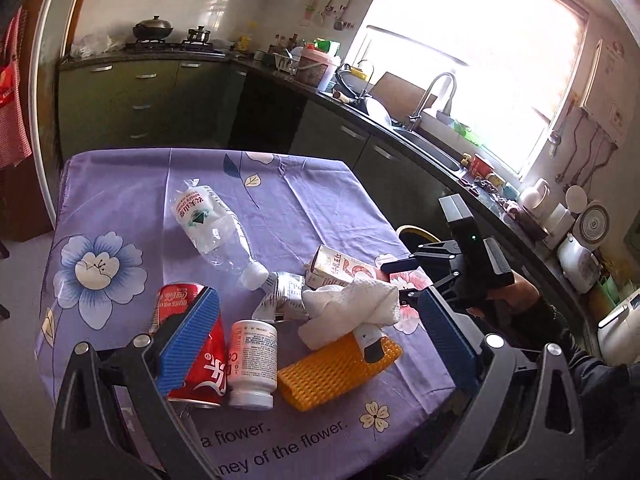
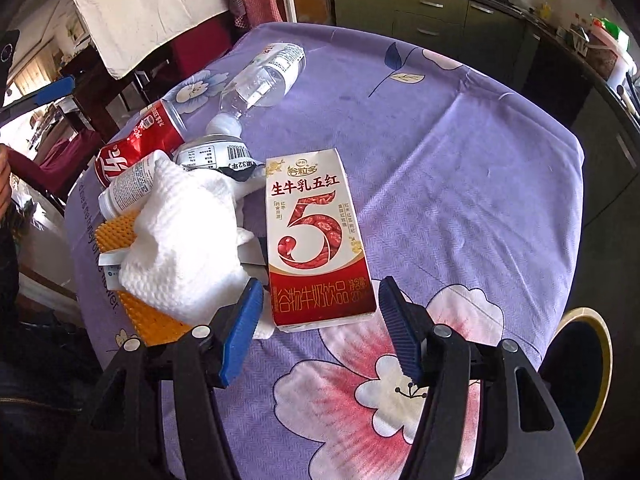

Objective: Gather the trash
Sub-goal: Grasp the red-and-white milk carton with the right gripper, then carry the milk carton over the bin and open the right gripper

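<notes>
Step in hand: approach to the first pick; nothing collected yet, all trash lying on the tablecloth (image 2: 460,184). Right gripper (image 2: 318,330): jaws wide, empty, straddling the near end of the carton (image 2: 316,236) without touching it. Left gripper (image 1: 316,344): jaws wide, empty, hovering over the pile. Next move, as judged: lower the right jaws around the carton and close, keeping the tissue (image 2: 180,240) clear of the left pad. Count: one carton, one red can (image 1: 200,364), one crushed silver can (image 1: 282,294), one bottle (image 1: 212,228), one white jar (image 1: 252,364), one tissue, one orange foam net (image 1: 336,372). No bin visible.
</notes>
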`<state>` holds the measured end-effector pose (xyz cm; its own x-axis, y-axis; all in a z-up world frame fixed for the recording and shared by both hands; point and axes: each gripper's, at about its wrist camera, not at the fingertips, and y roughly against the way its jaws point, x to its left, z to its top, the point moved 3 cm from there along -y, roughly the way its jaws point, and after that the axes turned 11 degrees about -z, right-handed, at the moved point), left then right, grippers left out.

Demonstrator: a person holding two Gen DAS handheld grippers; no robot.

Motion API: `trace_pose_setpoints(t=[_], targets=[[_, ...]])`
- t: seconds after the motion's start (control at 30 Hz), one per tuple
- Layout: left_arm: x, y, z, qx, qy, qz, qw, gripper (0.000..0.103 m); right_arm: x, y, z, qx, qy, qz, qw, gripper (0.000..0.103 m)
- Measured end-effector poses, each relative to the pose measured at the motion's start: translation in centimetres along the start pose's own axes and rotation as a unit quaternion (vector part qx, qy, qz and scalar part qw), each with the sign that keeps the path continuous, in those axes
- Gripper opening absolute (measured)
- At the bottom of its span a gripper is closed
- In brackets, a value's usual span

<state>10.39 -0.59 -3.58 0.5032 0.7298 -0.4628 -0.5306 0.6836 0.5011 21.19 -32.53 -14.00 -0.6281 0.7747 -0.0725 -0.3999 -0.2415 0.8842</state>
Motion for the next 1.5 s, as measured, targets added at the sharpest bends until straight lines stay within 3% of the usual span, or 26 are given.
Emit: trace_pose_setpoints(t=[0.33,0.83,0.93,1.07,1.23,1.4,1.43,1.47,1.5], targets=[[0.7,-0.2,-0.3,0.000,0.014,-0.002,0.9999,0.095,-0.3,-1.3,0.7,-0.001,-0.010,0.009,1.000,0.054],[-0.3,-1.0,-0.3,0.007,0.002,-0.009,0.9999,0.095,-4.0,5.0,-0.5,-0.059,-0.099,-0.002,0.993,0.052],[-0.6,-1.1,-0.2,0.008,-0.004,-0.011,0.9999,0.095,-5.7,7.1,-1.5,-0.071,-0.120,-0.029,0.990,0.052],[-0.9,-1.3,0.1,0.011,-0.011,-0.012,0.9998,0.095,-10.8,9.3,-4.7,-0.066,-0.189,-0.099,0.975,0.052],[-1.0,-2.2,0.3,0.022,-0.009,-0.014,0.9996,0.095,-17.4,9.0,-10.0,-0.014,-0.278,-0.188,0.942,0.052],[-1.3,-2.8,0.3,0.031,-0.011,-0.011,0.9994,0.095,-22.3,6.6,-13.9,0.030,-0.345,-0.213,0.914,0.053],[-1.3,-2.8,0.4,0.033,-0.011,-0.008,0.9994,0.095,-23.0,6.0,-14.5,0.036,-0.353,-0.212,0.911,0.054],[-1.2,-2.9,0.4,0.034,-0.010,-0.004,0.9993,0.095,-23.6,5.4,-15.0,0.040,-0.361,-0.214,0.907,0.066],[-1.0,-2.9,0.4,0.036,-0.008,0.000,0.9993,0.095,-24.1,5.1,-15.5,0.042,-0.368,-0.226,0.901,0.071]])
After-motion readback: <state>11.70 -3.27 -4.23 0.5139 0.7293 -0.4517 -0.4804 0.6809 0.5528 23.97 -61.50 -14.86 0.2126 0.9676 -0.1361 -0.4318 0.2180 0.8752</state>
